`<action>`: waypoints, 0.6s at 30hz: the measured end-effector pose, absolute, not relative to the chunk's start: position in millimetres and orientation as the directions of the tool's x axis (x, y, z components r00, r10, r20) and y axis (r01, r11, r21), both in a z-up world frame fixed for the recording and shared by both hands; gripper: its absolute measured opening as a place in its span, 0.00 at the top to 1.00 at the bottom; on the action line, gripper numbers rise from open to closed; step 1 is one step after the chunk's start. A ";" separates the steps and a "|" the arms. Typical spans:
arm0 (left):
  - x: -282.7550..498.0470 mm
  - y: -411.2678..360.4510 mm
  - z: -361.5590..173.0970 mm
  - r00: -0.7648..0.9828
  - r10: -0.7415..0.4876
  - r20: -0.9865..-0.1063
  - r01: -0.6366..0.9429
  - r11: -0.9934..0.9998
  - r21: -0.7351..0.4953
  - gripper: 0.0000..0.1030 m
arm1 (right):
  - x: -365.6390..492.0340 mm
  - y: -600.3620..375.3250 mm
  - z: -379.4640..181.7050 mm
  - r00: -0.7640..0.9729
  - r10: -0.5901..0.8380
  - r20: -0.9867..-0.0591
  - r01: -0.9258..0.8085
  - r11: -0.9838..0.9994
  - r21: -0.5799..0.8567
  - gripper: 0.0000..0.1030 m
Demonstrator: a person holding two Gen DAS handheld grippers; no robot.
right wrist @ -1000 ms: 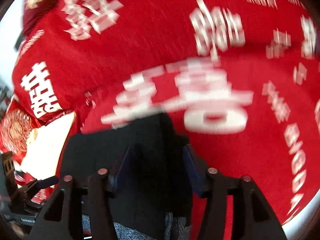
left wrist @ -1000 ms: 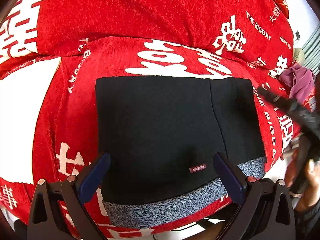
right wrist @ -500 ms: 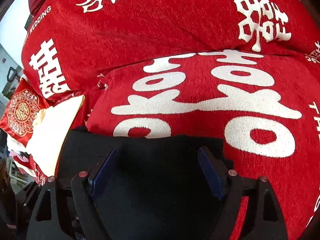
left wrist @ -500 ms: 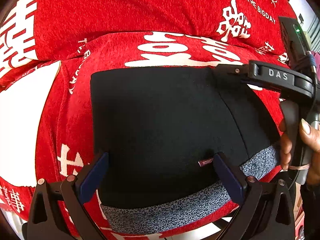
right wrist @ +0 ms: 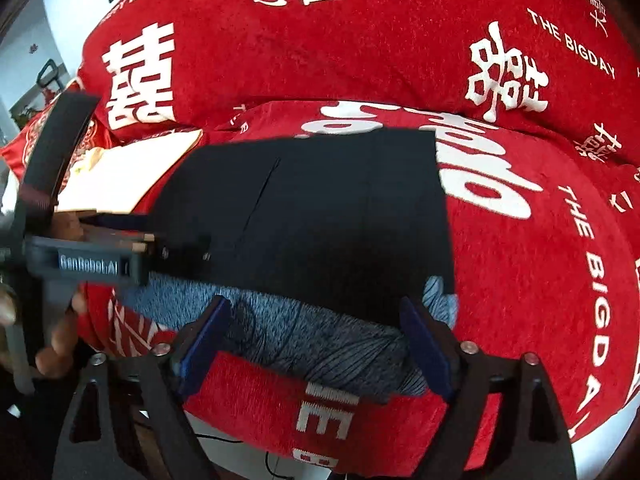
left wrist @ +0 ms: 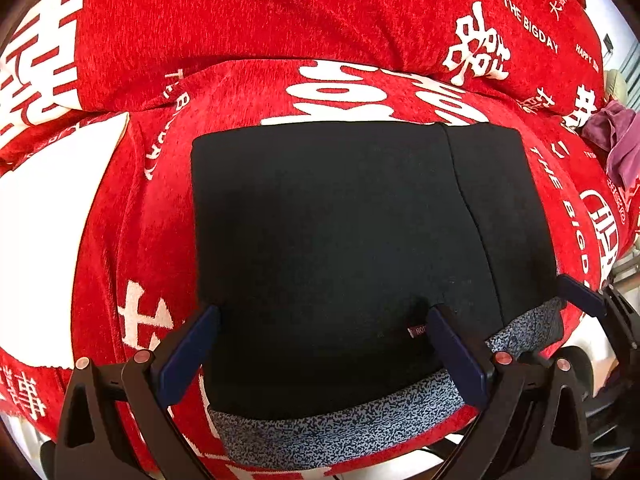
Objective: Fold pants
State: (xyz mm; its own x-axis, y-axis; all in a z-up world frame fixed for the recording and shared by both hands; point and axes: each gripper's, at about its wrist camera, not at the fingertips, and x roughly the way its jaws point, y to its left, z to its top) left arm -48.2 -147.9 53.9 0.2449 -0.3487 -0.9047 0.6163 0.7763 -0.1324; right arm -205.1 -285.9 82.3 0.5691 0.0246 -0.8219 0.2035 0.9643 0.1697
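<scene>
At the far left of the left wrist view, a white patch of the red sofa cover [left wrist: 120,208] meets the frame edge, and the cover's plush surface serves as the folding bed. Rightward, at the centre, the black pants [left wrist: 340,240] lie folded into a flat rectangle, a seam running down the right third and the speckled grey waistband [left wrist: 320,428] along the lower edge, nearest the camera. The left gripper [left wrist: 320,354] hangs over that lower edge with its jaws spread wide and nothing pinched between them; judging by its pose, it waits above the cloth, not pressing it. A small label [left wrist: 416,331] peeks beside its right finger. At the lower right edge, a blue fingertip of the right gripper [left wrist: 580,296] sits beside the waistband's end.

Seen from the right wrist view, the left tool and the hand [right wrist: 52,344] holding it fill the left edge. At lower centre the right gripper's jaws have just been opening and now stand wide, straddling the bunched waistband without squeezing it. This looks like a release after laying a fold.
</scene>
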 end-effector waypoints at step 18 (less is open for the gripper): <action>-76.8 -107.8 56.5 0.251 -0.330 -0.910 0.595 0.794 -0.123 0.00 | -235.2 -286.3 66.5 0.576 0.140 -0.806 0.257 0.904 0.341 0.00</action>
